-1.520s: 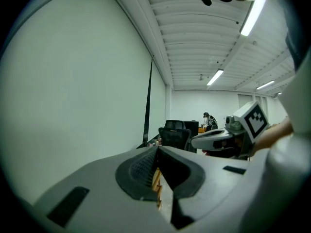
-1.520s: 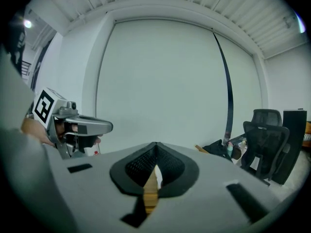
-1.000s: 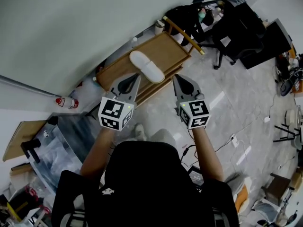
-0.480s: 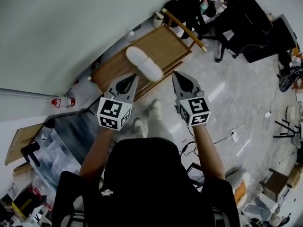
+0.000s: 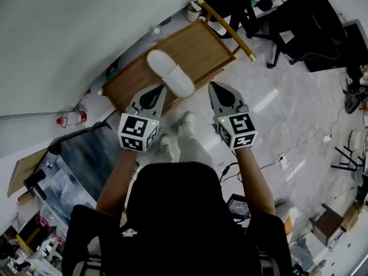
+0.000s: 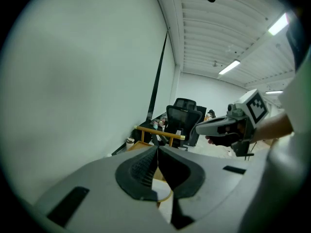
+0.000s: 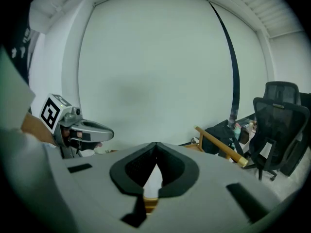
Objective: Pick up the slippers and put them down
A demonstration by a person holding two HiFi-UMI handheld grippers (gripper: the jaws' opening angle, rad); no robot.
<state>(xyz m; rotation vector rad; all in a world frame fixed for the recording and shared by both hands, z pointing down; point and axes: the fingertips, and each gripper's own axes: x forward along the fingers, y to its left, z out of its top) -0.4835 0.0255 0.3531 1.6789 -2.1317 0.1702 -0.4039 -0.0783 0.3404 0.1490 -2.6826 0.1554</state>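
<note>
A pair of white slippers (image 5: pixel 170 73) lies side by side on top of a low wooden cart (image 5: pixel 201 50) by the wall. My left gripper (image 5: pixel 158 89) is shut and empty, its tip just short of the slippers' near end. To the right of the slippers, over the cart's front edge, my right gripper (image 5: pixel 214 86) hangs shut and empty too. In the left gripper view the jaws (image 6: pixel 158 148) meet, and the right gripper (image 6: pixel 214 126) shows beside them. In the right gripper view the jaws (image 7: pixel 156 143) meet, with a white slipper (image 7: pixel 153 183) showing below them.
The cart has a wooden handle bar (image 5: pixel 227 30) at its far end. Black office chairs (image 5: pixel 310 27) stand beyond it. A red-capped bottle (image 5: pixel 69 118) lies by the wall at left. My feet (image 5: pixel 178 137) stand just before the cart; cables (image 5: pixel 287 154) run over the tiled floor.
Both grippers have sunk and drawn nearer to the cart. The left tip now lies close to the slippers' near end. Both stay shut.
</note>
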